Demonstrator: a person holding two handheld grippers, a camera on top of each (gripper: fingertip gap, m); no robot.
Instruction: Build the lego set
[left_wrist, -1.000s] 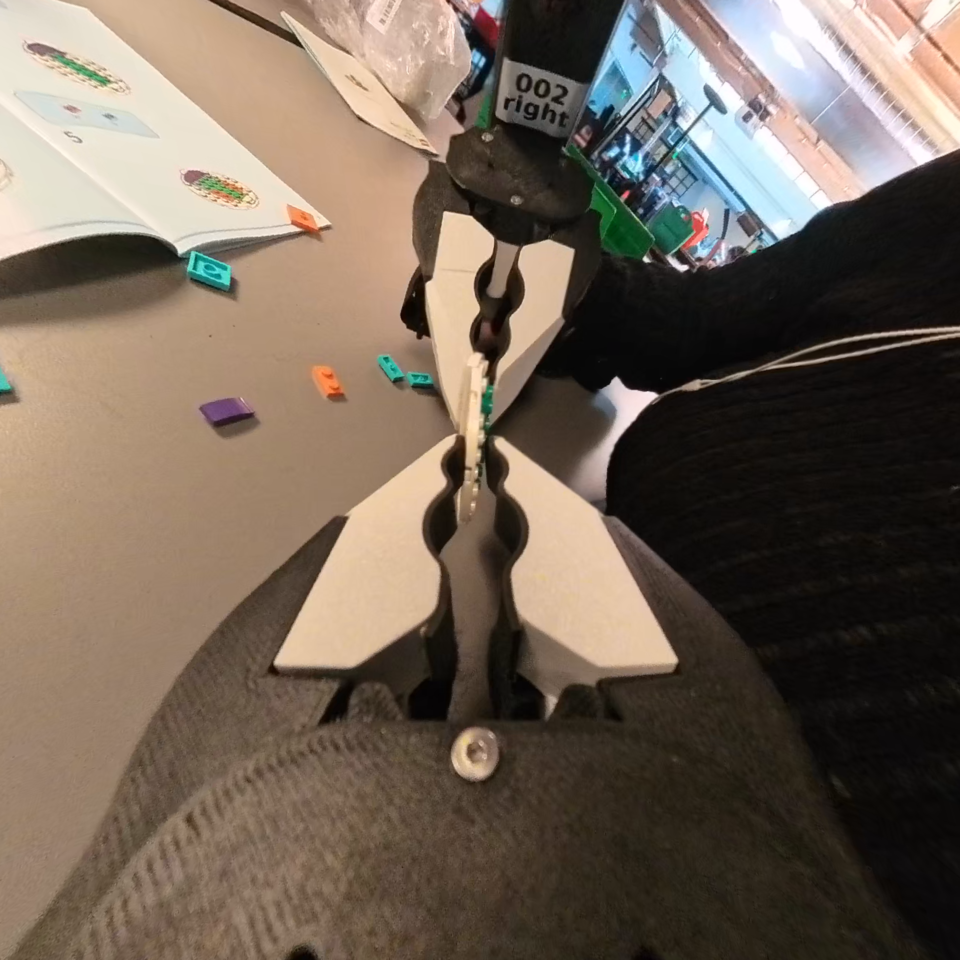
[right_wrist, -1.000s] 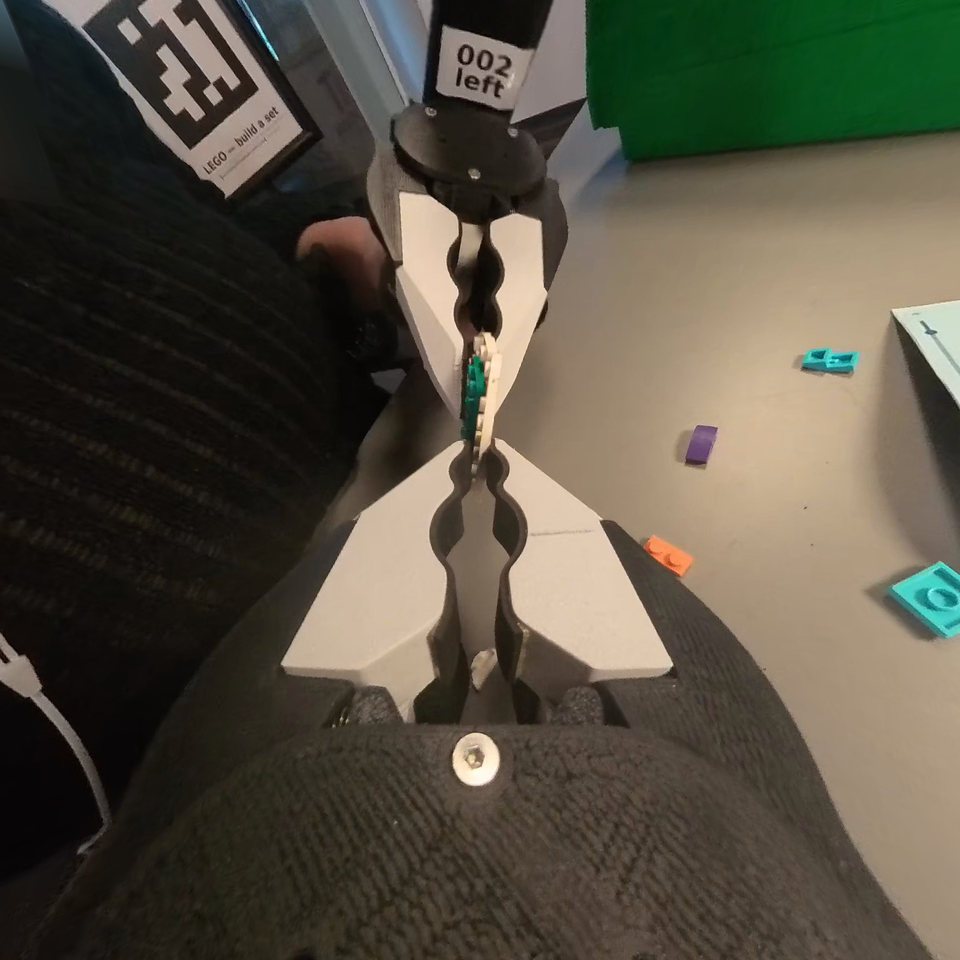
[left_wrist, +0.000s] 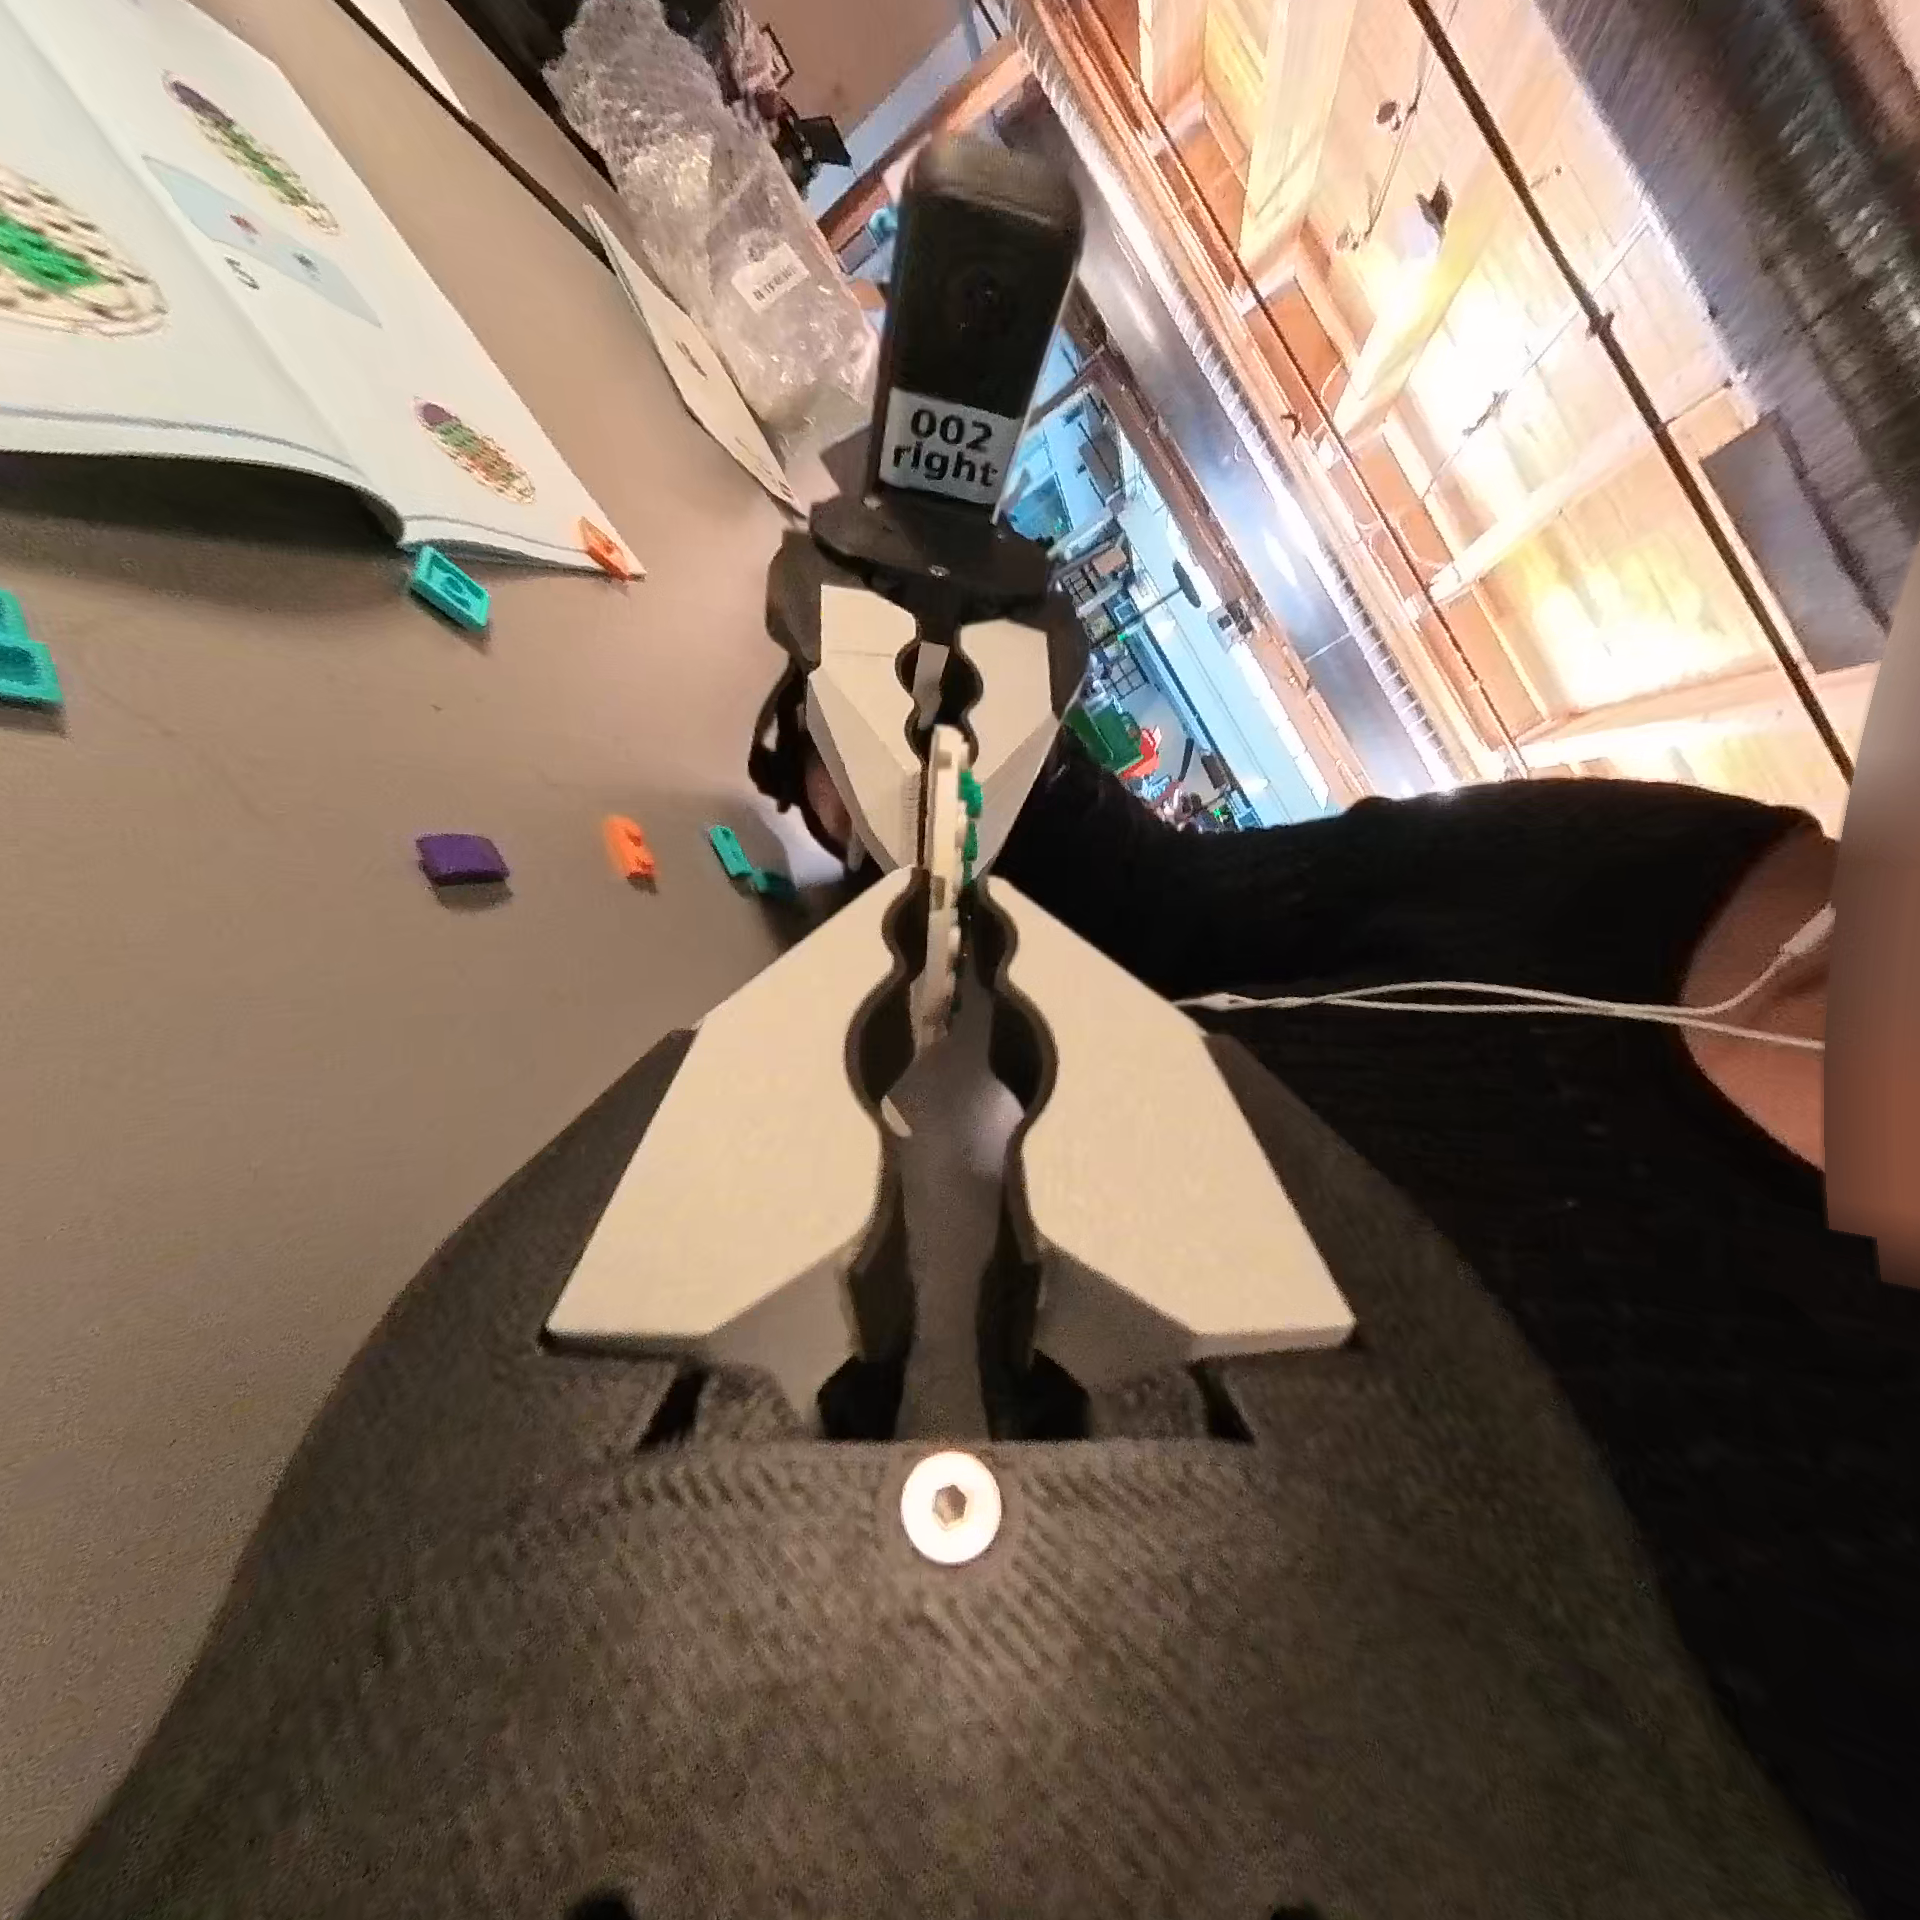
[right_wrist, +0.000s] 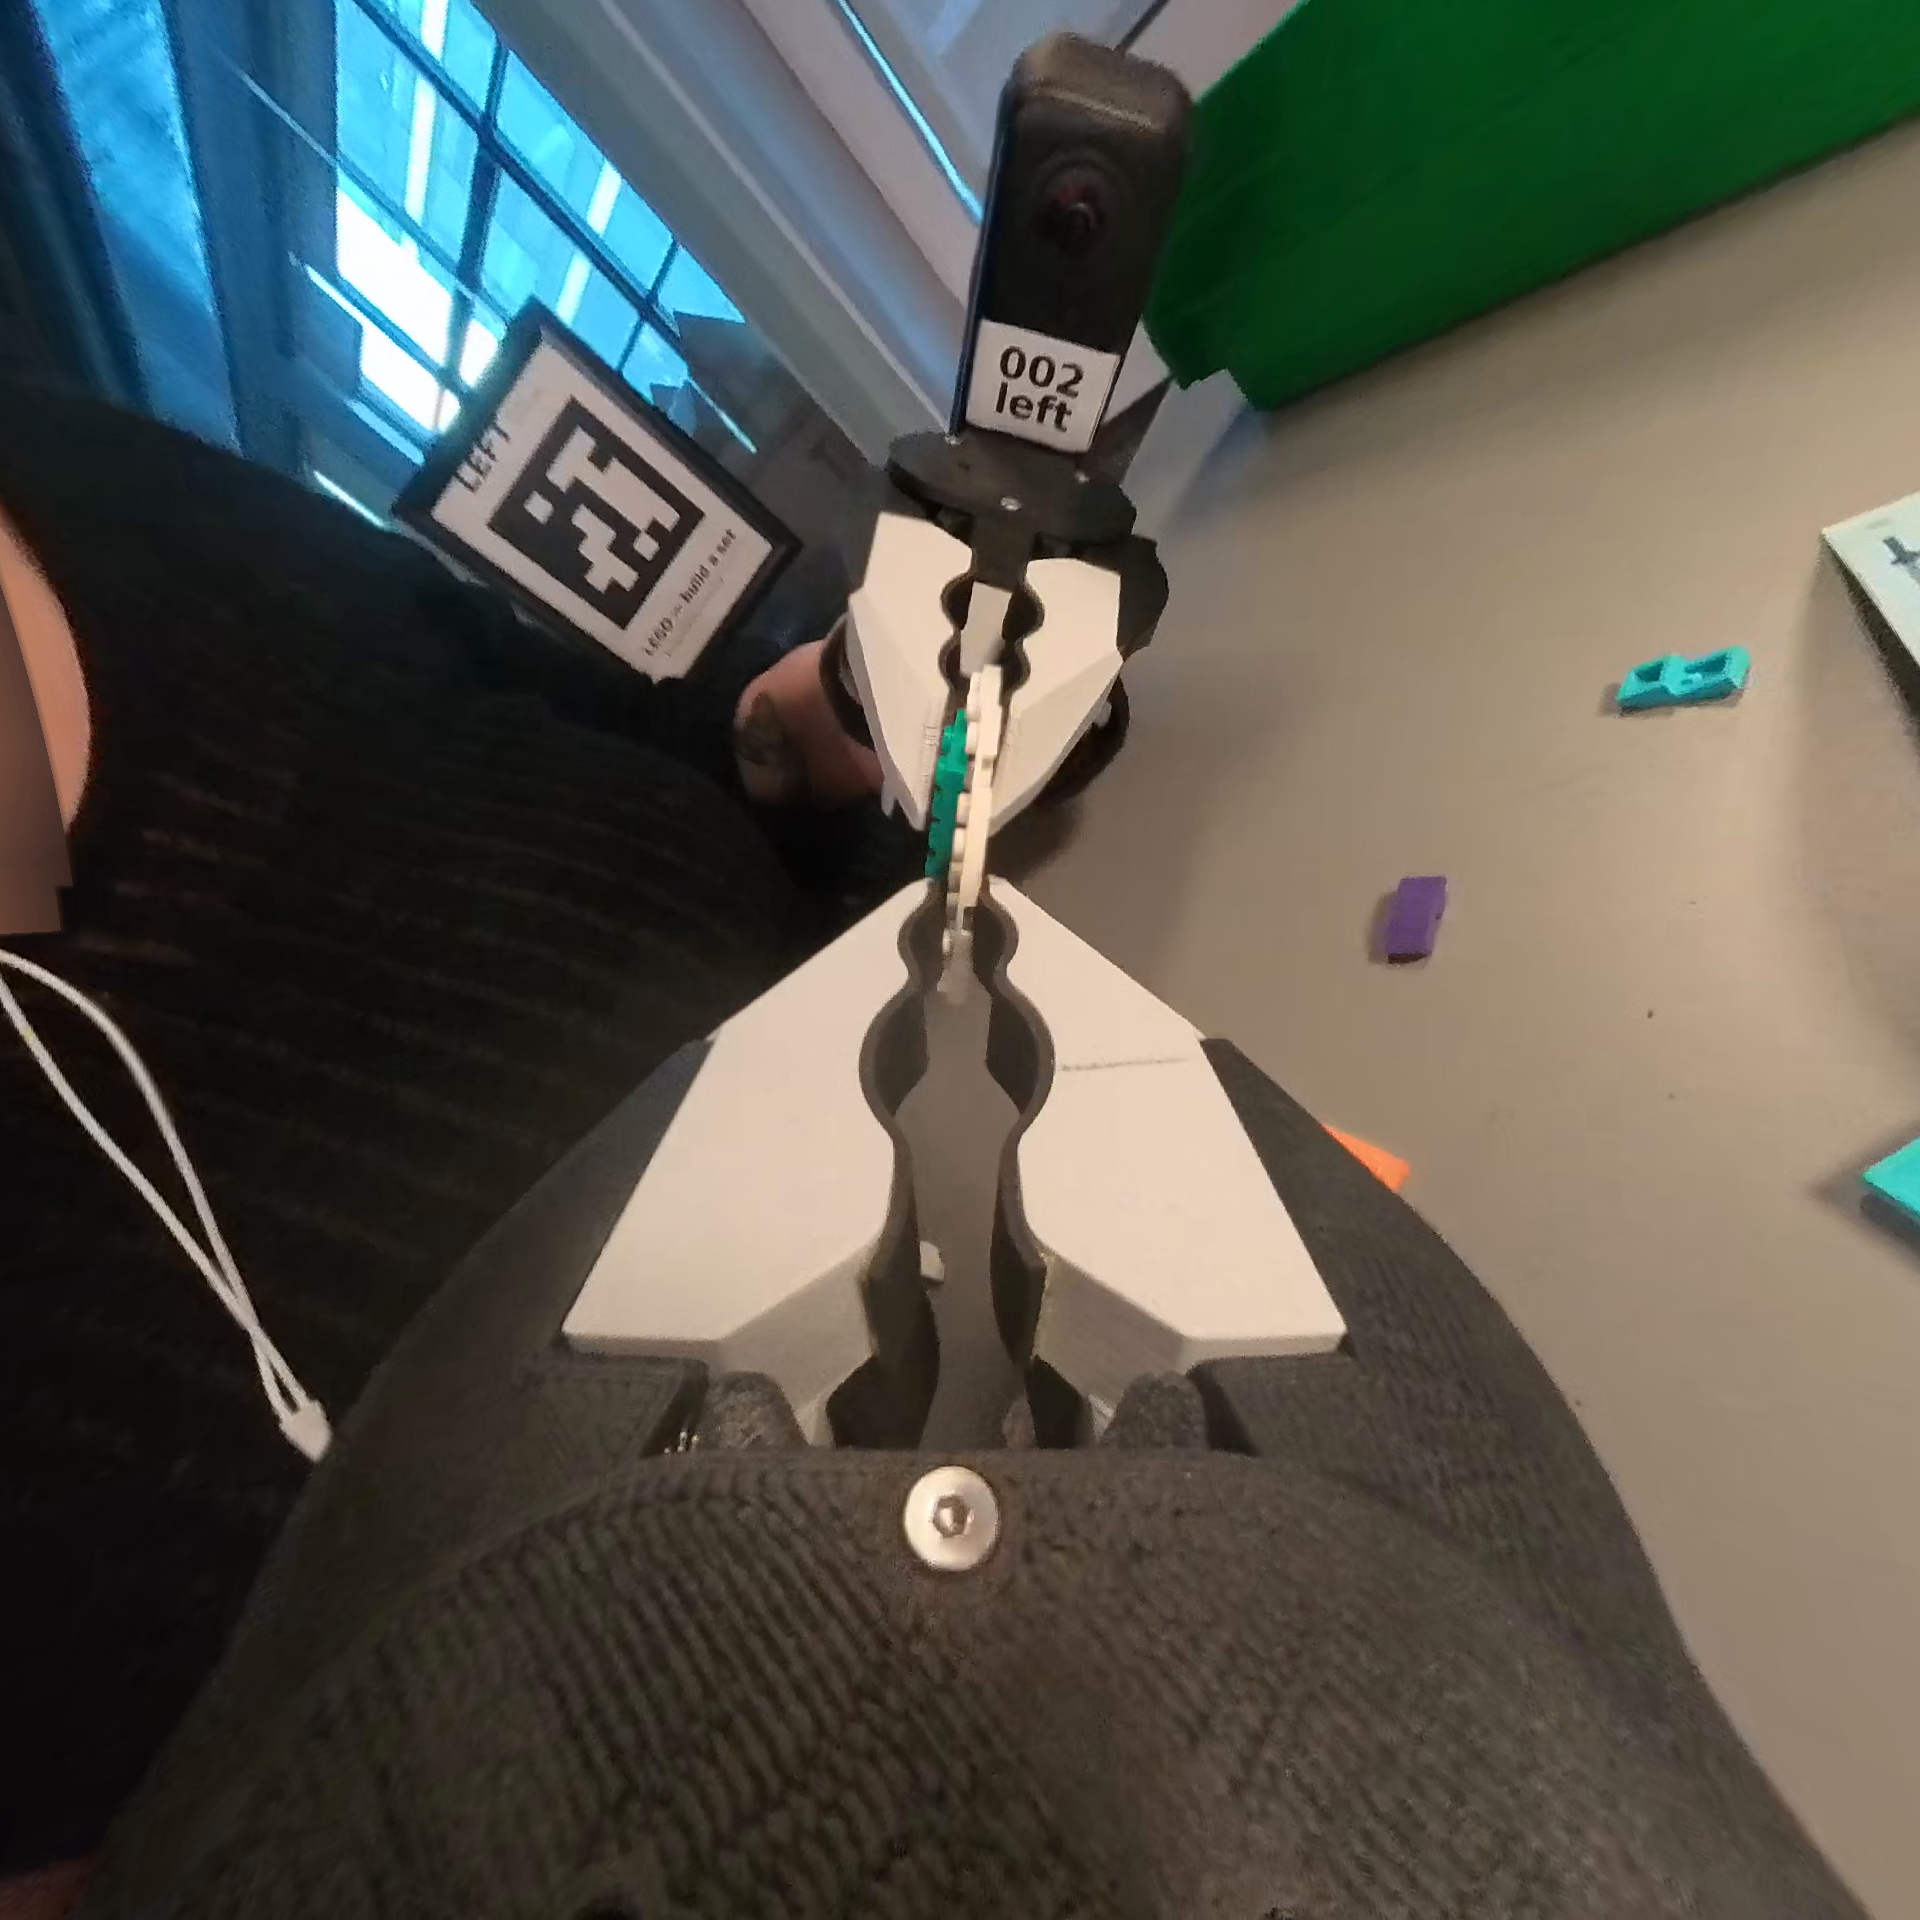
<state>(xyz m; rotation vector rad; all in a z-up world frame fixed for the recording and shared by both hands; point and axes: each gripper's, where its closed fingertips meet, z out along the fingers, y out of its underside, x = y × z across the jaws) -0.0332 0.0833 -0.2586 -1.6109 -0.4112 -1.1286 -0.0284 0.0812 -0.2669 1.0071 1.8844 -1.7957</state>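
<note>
A white round lego plate (left_wrist: 943, 821) with green pieces (left_wrist: 971, 821) on one face is held edge-on in the air between both grippers. My left gripper (left_wrist: 943, 902) is shut on its near edge. My right gripper (right_wrist: 961, 906) is shut on the opposite edge of the same plate (right_wrist: 982, 769). The green pieces (right_wrist: 945, 790) face left in the right wrist view. The two grippers point at each other, fingertips almost touching. The plate's faces are mostly hidden.
On the grey table lie an open instruction booklet (left_wrist: 260, 312), a purple tile (left_wrist: 457, 857), an orange piece (left_wrist: 629, 842), teal pieces (left_wrist: 449, 589) and a plastic bag (left_wrist: 727, 208). A green box (right_wrist: 1558, 187) and a marker card (right_wrist: 597, 520) stand behind. A person's black sleeve (left_wrist: 1455, 935) is close. The grippers are tip to tip, or close to it.
Both grippers have tilted and turned together with the plate still held between them. The ceiling and windows now fill more of the views. The grips have not changed.
</note>
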